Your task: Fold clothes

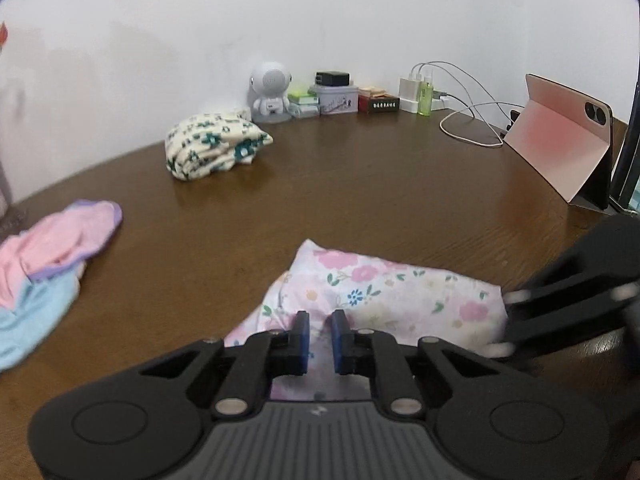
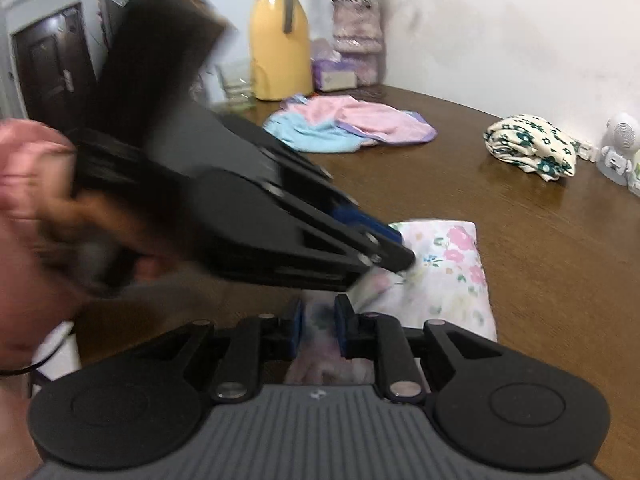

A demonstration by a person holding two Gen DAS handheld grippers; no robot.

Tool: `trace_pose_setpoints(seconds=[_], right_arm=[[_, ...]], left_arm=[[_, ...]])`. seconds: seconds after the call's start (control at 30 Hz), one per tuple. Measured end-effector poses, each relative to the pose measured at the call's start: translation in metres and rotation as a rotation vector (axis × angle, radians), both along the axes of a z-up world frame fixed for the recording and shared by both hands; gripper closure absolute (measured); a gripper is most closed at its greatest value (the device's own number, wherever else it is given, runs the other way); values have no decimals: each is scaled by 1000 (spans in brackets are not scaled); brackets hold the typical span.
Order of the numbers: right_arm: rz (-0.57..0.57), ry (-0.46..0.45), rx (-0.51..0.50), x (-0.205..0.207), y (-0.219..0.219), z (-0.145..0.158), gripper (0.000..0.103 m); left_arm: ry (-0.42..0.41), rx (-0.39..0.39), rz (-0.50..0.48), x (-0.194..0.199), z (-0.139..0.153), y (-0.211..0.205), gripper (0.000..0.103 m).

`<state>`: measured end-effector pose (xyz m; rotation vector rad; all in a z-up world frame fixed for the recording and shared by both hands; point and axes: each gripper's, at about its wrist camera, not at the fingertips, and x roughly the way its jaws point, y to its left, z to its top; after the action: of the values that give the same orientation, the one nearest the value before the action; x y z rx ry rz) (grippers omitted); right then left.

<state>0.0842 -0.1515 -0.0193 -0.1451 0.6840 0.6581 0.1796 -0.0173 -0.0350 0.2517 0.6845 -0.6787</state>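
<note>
A folded pink-flowered garment (image 1: 380, 288) (image 2: 452, 280) lies on the brown wooden table (image 1: 360, 200) close to me. My left gripper (image 1: 320, 334) has its blue pads drawn close together with the garment's near edge between them. In the right wrist view, blurred, it (image 2: 394, 250) comes in from the left in a person's hand, its tip on the cloth. My right gripper (image 2: 320, 322) is also narrowed, with blurred cloth in the gap. In the left wrist view it (image 1: 507, 314) meets the garment's right end.
A folded cream garment with green flowers (image 1: 212, 146) (image 2: 532, 148) lies near the wall. A loose pink and blue pile (image 1: 48, 256) (image 2: 344, 126) sits to the left. At the back stand an astronaut speaker (image 1: 270, 92), boxes, a charger cable (image 1: 468, 128), a tablet (image 1: 560, 148), a yellow jug (image 2: 278, 48) and a vase (image 2: 358, 40).
</note>
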Motion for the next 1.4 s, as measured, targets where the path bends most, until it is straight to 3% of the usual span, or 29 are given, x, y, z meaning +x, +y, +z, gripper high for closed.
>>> trace_pose_setpoints(seconds=[0.13,0.33,0.4,0.6,0.83,1.03,1.13,1.2,1.23,1.27,1.33,1.4], right_arm=[[-14,-19,50,-15,-24,16,83],[-113,-27,-27,2,-28,3,80],[-127,11,-64,9,-25,-15,81],[-36,27,-73,20,-36,-21,83],[41,70,-190,58,-57,-13,83],[59,83,-179,62,-51,-18,84],[19,98,-118,61,-63,-11,77],[-28,114,-36,59,-77,-1,62],[-50,125,16,57,-85,3,45],[-71,139,68,54,-93,6,23],[-109,172,158,51,-104,9,0],[-146,211,209,50,-108,6,0]], left_arm=[[0,-7,-1,-2,-4,4,93],[-2,-3,3,-5,-2,4,92],[-4,0,10,-7,-3,4,92],[-43,56,47,-22,-3,-2,92],[-102,145,73,-65,-2,-9,95],[-103,121,114,-77,-2,-8,95],[-115,81,125,-76,10,2,76],[-136,43,153,-79,21,13,29],[-145,18,173,-81,25,19,18],[-154,-7,192,-83,29,25,5],[-117,-61,228,-81,31,33,0],[-38,-111,266,-76,28,39,0]])
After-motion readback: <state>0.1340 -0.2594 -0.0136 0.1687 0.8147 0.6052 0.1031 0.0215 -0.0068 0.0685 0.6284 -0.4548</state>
